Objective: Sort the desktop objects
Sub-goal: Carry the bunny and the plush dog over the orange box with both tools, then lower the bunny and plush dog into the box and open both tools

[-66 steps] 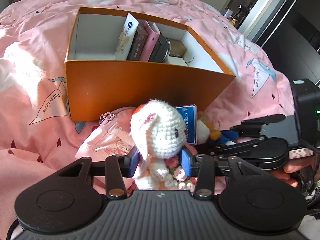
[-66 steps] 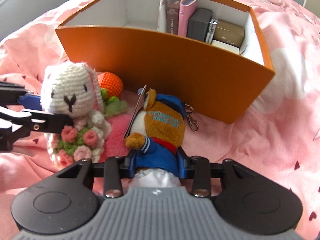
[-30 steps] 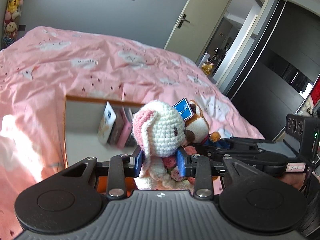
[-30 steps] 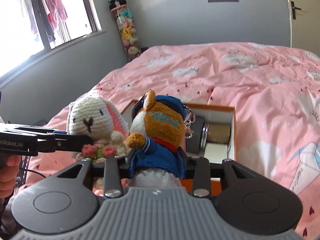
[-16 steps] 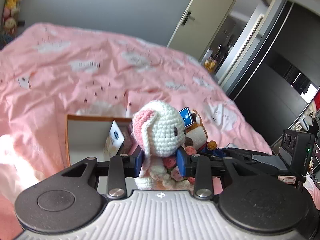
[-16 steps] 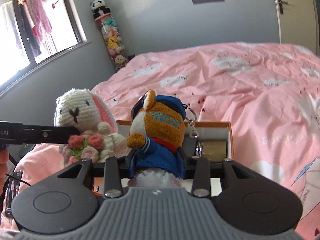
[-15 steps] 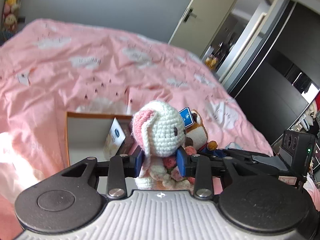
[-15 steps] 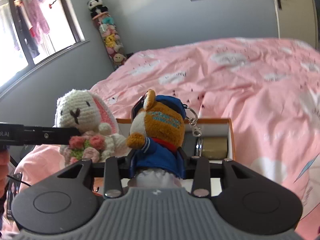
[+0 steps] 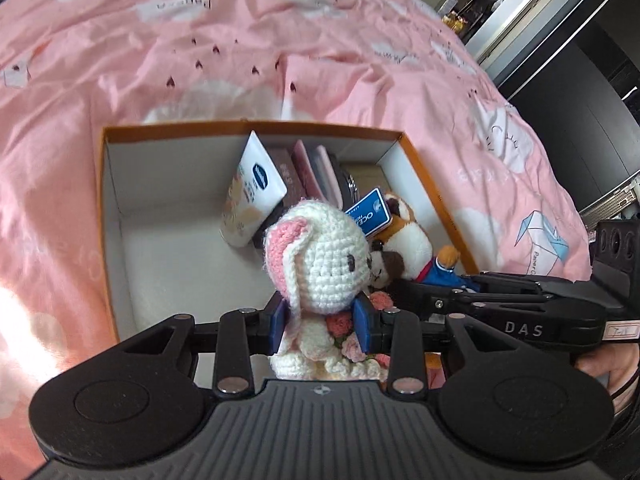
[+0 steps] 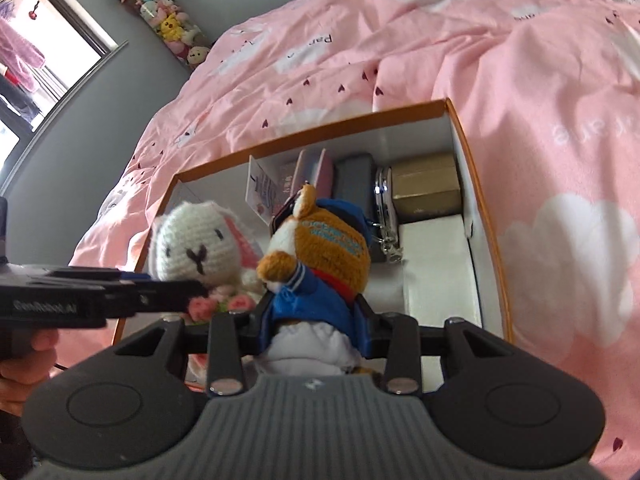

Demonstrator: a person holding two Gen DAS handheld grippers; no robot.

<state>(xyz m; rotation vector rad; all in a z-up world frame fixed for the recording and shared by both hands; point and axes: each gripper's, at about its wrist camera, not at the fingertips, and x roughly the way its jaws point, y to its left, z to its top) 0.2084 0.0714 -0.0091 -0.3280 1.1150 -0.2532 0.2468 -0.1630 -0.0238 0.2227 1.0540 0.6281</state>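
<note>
Two toys we hold over the orange box: left gripper clamped on crochet bunny, right gripper clamped on plush bear, side by side.

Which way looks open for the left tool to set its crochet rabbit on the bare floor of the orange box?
Probably straight down: the left tool holds the rabbit above the orange box, whose open left part lies bare below.

Yarn, plush and card
Knobbly crocheted rabbit; soft plush bear; matt cardboard box; creased cotton bedspread.
</note>
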